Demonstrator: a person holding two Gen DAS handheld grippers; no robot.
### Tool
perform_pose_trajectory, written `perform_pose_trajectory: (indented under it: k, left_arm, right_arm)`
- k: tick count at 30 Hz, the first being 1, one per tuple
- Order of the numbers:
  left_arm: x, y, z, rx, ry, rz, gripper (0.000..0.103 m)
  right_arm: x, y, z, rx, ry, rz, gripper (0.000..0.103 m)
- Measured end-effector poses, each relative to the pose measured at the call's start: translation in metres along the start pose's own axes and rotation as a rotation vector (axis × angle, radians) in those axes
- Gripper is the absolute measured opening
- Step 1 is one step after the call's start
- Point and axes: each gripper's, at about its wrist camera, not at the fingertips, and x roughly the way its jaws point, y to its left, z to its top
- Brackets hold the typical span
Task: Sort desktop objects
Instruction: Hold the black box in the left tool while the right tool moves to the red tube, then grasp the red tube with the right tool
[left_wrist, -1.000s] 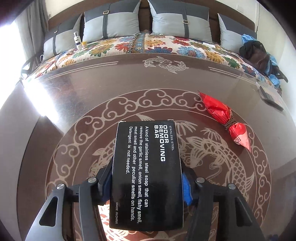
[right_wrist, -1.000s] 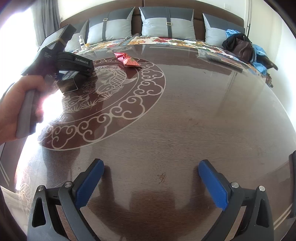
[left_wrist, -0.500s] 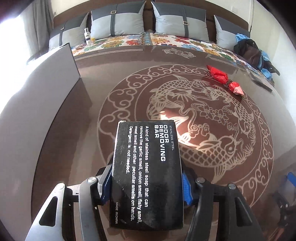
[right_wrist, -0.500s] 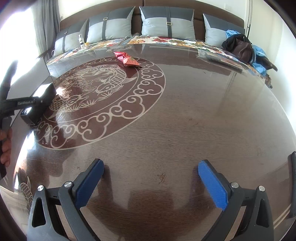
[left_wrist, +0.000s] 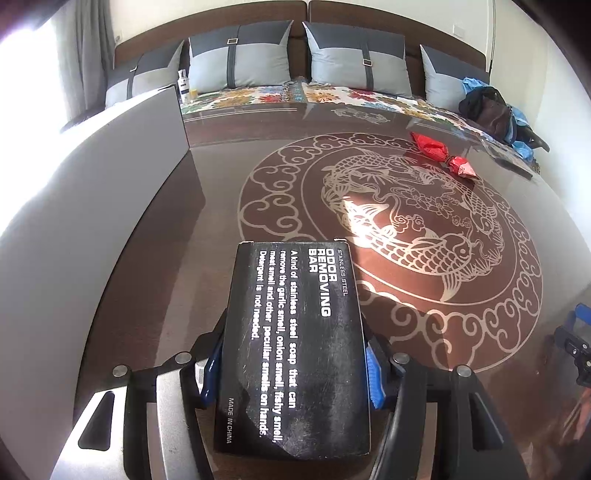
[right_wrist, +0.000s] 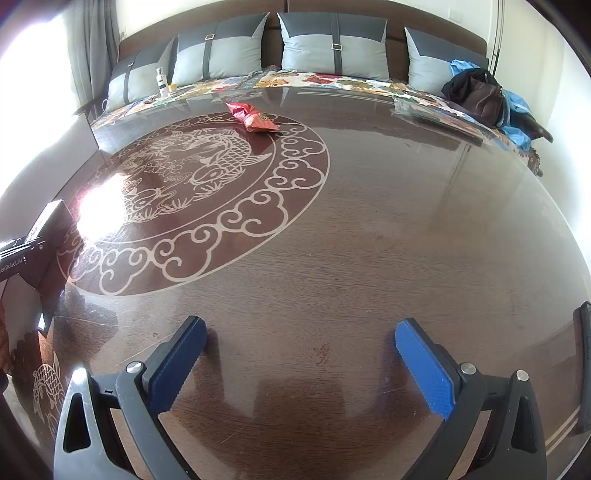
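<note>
Two blue ribbed pads of the left hand-held gripper clamp a flat, scuffed black box; the right hand-held gripper gapes.

The left tongs, clamped on the black rectangular box with white lettering, have travelled from over the fish medallion toward the counter's left edge, beside a grey flat panel. The red crinkled wrapper now lies well away from them.
</note>
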Motion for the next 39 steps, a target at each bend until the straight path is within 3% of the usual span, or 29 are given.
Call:
perform_pose_trajectory:
  k: [16, 19, 22, 27, 31, 34, 36, 39]
  left_arm:
    - [0.000, 0.000, 0.000, -0.002, -0.001, -0.001, 0.059]
    - [0.000, 0.000, 0.000, -0.002, -0.001, -0.002, 0.059]
    - [0.000, 0.000, 0.000, -0.002, -0.001, -0.002, 0.059]
    - [0.000, 0.000, 0.000, -0.002, -0.001, -0.002, 0.059]
    - [0.000, 0.000, 0.000, -0.003, -0.001, -0.003, 0.059]
    - [0.000, 0.000, 0.000, -0.002, -0.001, -0.002, 0.059]
    - [0.000, 0.001, 0.000, -0.002, -0.001, -0.002, 0.059]
    - [0.000, 0.001, 0.000, -0.002, -0.001, -0.002, 0.059]
  right_arm:
    - [0.000, -0.002, 0.000, 0.011, -0.002, -0.002, 0.102]
    - [-0.004, -0.013, 0.008, 0.067, -0.052, 0.085, 0.102]
    - [0.005, -0.015, 0.041, 0.086, -0.104, 0.142, 0.102]
    - [0.051, 0.006, 0.135, -0.011, -0.123, 0.172, 0.102]
    - [0.099, 0.029, 0.201, -0.083, -0.042, 0.188, 0.102]
    - [0.135, 0.051, 0.225, -0.151, 0.071, 0.173, 0.087]
    - [0.150, 0.061, 0.230, -0.174, 0.122, 0.172, 0.085]
    - [0.156, 0.069, 0.230, -0.205, 0.123, 0.143, 0.079]
